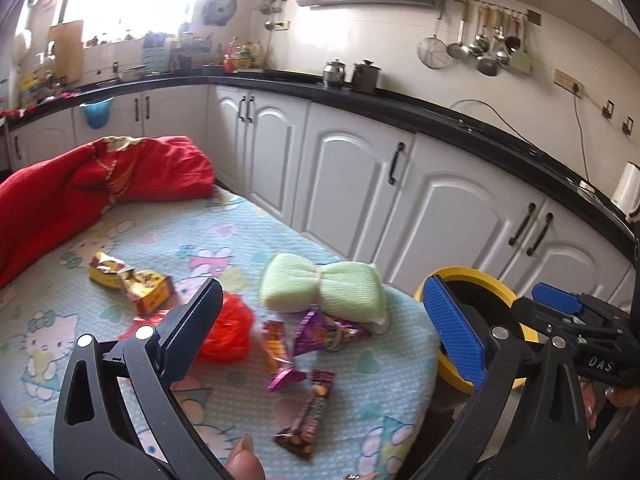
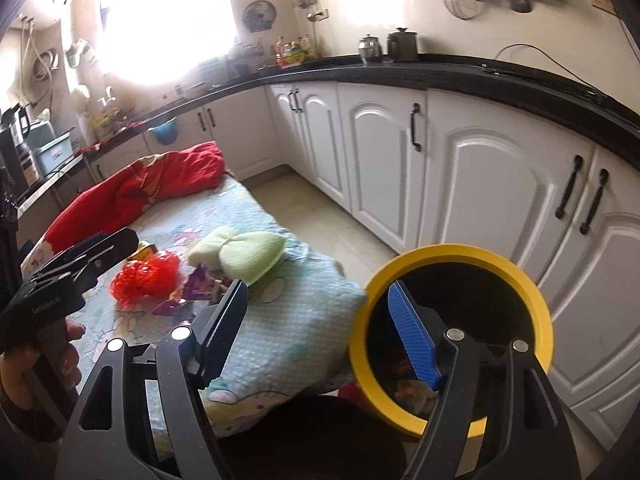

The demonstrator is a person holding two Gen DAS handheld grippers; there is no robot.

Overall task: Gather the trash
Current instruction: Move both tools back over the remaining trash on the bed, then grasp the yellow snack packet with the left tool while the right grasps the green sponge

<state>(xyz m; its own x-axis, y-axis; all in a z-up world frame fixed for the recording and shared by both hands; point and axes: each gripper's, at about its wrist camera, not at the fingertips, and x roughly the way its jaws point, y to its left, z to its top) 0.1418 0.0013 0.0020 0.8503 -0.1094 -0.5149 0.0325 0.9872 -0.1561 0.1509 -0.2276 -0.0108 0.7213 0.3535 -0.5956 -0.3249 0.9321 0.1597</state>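
Several snack wrappers lie on the cartoon-print tablecloth [image 1: 224, 236]: a crumpled yellow wrapper [image 1: 128, 280], purple foil wrappers [image 1: 320, 328] and a brown bar wrapper [image 1: 308, 416]. A red mesh ball [image 1: 228, 328] sits beside them. My left gripper [image 1: 320, 320] hovers open above this pile with nothing between its fingers. A black bin with a yellow rim [image 2: 452, 252] stands just off the table's edge, with some trash inside. Over that bin's near side my right gripper [image 2: 320, 332] stands open and empty. The purple wrappers [image 2: 200, 284] and red mesh [image 2: 144, 280] lie to its left.
A pale green bow-shaped pad [image 1: 324, 288] lies behind the wrappers. A red cloth [image 1: 100, 176] is bunched at the table's far end. White cabinets [image 1: 348, 184] under a black counter run along the right. A person's hand holds each gripper.
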